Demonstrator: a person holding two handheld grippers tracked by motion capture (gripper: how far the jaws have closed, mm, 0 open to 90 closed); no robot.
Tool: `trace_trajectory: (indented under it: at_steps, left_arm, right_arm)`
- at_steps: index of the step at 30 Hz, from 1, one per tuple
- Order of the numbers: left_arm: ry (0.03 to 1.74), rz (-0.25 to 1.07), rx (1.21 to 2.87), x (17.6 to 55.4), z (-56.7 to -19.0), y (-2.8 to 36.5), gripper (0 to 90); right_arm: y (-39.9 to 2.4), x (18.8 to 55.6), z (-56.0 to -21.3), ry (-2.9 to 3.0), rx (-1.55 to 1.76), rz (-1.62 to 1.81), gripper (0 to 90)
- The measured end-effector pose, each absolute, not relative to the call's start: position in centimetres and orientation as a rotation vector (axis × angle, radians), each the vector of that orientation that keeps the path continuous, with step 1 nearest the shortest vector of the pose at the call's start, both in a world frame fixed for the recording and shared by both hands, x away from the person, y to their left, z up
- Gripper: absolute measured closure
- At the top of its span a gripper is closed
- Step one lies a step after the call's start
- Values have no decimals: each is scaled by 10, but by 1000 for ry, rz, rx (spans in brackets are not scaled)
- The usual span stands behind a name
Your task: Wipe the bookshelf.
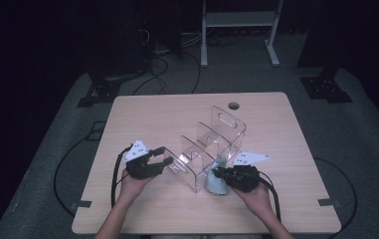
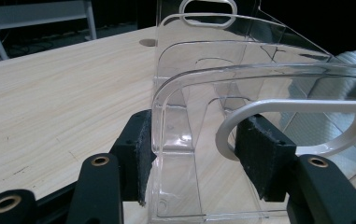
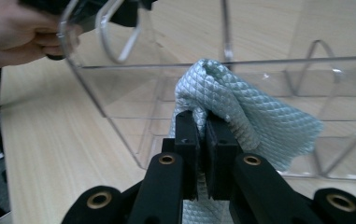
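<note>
Clear organizer gripped at its end, cloth pressed to its side.
Left hand-held gripper (image 2: pixel 199 158) is clamped on end wall of clear organizer (image 1: pixel 212 144) at mid-desk (image 1: pixel 142 114); blue-grey cloth (image 3: pixel 241 107) is pinched w/ jaws pressed together by right hand-held gripper (image 3: pixel 207 140), against organizer's near side.

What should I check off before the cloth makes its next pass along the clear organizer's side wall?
1. Right hand-held gripper shut on cloth: ok.
2. Left hand-held gripper clamps the clear organizer end wall, one pad each side: ok.
3. Cloth against the side wall: ok, judging by the right gripper view.
4. Organizer flat on table: ok.
5. Wall clean: cannot tell.
</note>
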State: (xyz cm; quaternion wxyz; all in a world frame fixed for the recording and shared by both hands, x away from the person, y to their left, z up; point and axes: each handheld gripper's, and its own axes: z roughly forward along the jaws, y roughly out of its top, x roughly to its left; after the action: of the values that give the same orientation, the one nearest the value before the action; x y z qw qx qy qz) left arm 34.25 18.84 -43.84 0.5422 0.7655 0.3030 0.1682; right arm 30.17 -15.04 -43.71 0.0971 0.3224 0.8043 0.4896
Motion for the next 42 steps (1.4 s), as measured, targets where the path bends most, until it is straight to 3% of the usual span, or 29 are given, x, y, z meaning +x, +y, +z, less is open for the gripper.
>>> trace_trajectory:
  at_steps: [6, 13, 24, 33, 42]
  left_arm:
    - [722, 401, 1818, 342, -438, 189, 466]
    - [714, 405, 1824, 342, -438, 187, 467]
    - [725, 409, 1820, 342, -438, 188, 466]
    - [722, 405, 1817, 343, -438, 186, 468]
    - [733, 407, 1810, 343, -438, 187, 468]
  right_arm:
    - [-132, 290, -436, 2441, 846, 1429, 847]
    - [-150, 300, -435, 2374, 943, 1422, 848]
    - [-114, 275, -432, 2470, 769, 1463, 848]
    - [-138, 291, -429, 2393, 887, 1470, 848]
    - [-116, 274, -421, 2431, 757, 1484, 848]
